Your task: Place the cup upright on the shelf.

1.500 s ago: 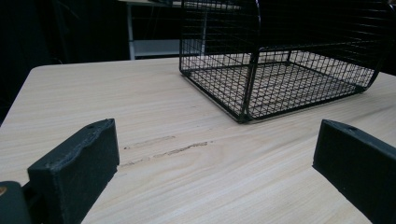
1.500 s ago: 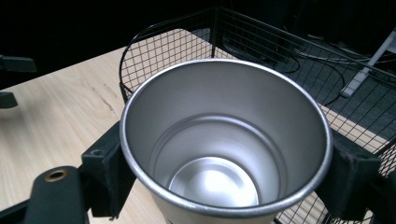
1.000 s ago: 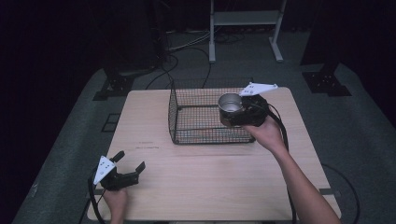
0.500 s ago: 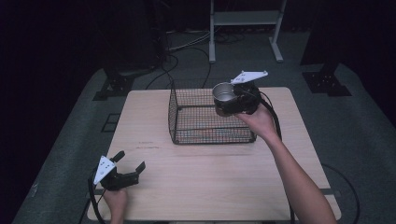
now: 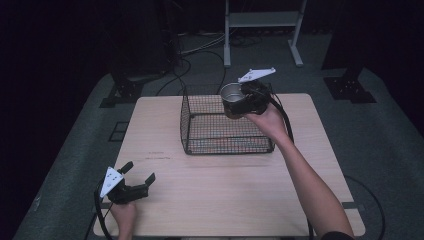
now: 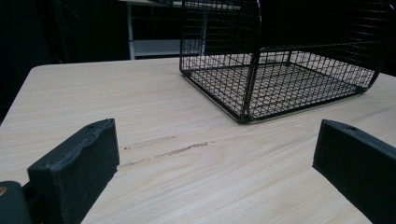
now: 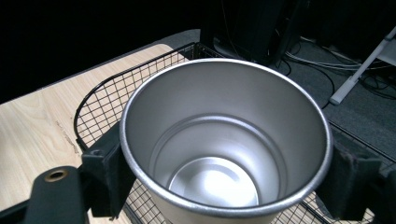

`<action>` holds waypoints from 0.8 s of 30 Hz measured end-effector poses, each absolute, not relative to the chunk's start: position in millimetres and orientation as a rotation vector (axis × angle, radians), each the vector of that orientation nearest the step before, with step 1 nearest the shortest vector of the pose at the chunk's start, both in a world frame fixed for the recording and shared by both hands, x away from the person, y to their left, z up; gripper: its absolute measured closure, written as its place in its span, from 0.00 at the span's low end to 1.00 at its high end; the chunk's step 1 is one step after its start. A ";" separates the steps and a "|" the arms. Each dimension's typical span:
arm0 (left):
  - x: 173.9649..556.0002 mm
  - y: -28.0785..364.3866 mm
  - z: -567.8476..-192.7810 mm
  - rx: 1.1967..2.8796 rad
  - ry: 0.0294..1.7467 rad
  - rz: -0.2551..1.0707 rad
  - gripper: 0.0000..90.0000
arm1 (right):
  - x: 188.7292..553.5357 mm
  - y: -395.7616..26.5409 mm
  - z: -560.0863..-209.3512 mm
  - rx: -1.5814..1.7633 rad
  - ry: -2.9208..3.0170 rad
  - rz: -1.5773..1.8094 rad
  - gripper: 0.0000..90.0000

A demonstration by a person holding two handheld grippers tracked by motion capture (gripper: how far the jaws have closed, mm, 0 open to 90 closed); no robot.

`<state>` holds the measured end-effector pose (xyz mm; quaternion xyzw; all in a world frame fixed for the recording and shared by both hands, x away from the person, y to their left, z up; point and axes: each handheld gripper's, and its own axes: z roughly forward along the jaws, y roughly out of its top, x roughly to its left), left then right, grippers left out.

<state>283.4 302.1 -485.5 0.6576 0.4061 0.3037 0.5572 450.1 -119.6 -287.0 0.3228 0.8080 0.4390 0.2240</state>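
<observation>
No brand, label or writing can be read on any item; the metal cup (image 7: 224,149) is plain brushed steel inside and out, and the grey plates on the grippers carry no marking that can be made out. In the high view the cup (image 5: 231,97) is held in the air above the far right part of the black wire basket (image 5: 200,140), level with the basket's top edge, mouth upward and tilted slightly. The right gripper (image 5: 250,97) sits just beside it on the side toward the person's hand (image 5: 267,120). The right gripper view looks down into the empty cup, with one black jaw pressed against each side of its wall just below the rim: the jaws are clamped on the cup. The basket (image 7: 102,107) lies beneath it and stands on the light wooden table (image 5: 225,190). The left gripper (image 5: 131,181) rests low at the near left corner of the table, well apart from the basket (image 6: 280,79); its jaws stand wide apart with only bare tabletop (image 6: 187,177) between them, holding nothing.
</observation>
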 end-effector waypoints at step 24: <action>283.8 301.8 -485.4 1.561 0.950 0.714 0.00 | 498.2 -97.8 -320.9 0.978 2.291 1.178 0.20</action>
